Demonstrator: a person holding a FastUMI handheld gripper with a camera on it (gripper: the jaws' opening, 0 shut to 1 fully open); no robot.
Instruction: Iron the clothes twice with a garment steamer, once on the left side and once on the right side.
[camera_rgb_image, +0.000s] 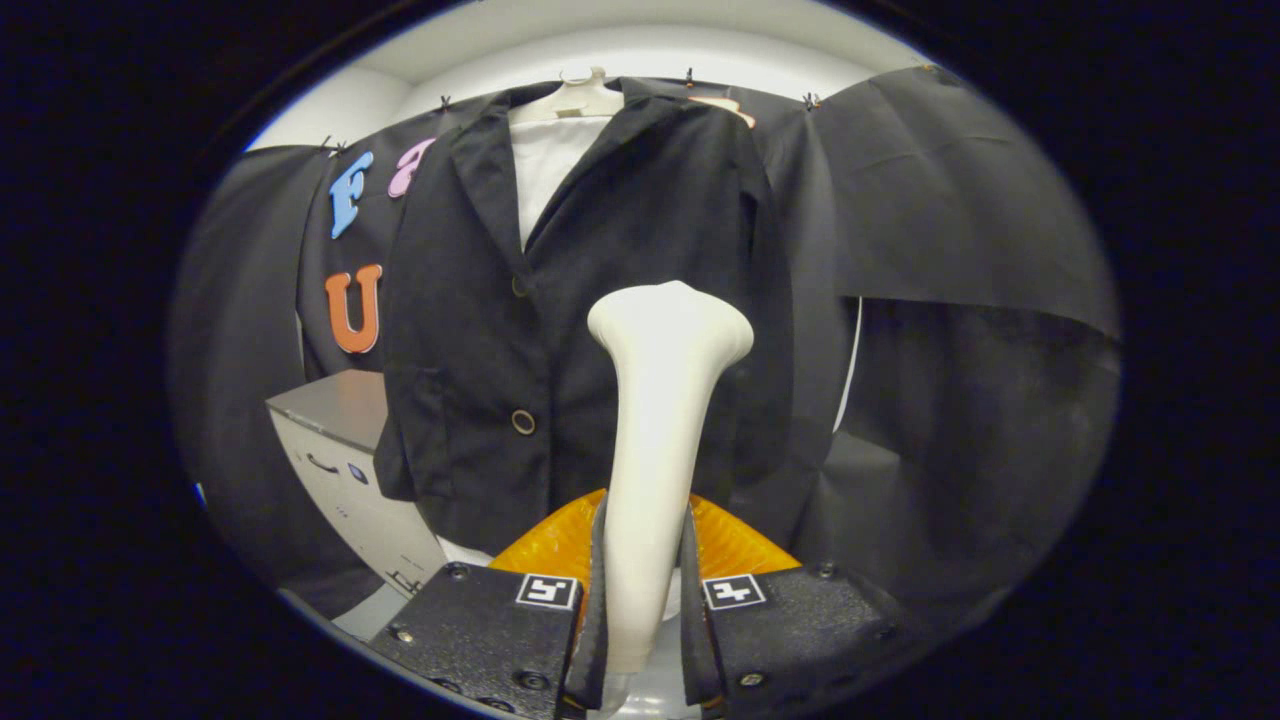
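The gripper clamps the white steamer upright, its head at the black jacket; a cabinet edge sits at eight o'clock.

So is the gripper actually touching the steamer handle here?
Touching. The gripper view shows both fingers of the gripper pressed against the steamer handle, no gap either side.
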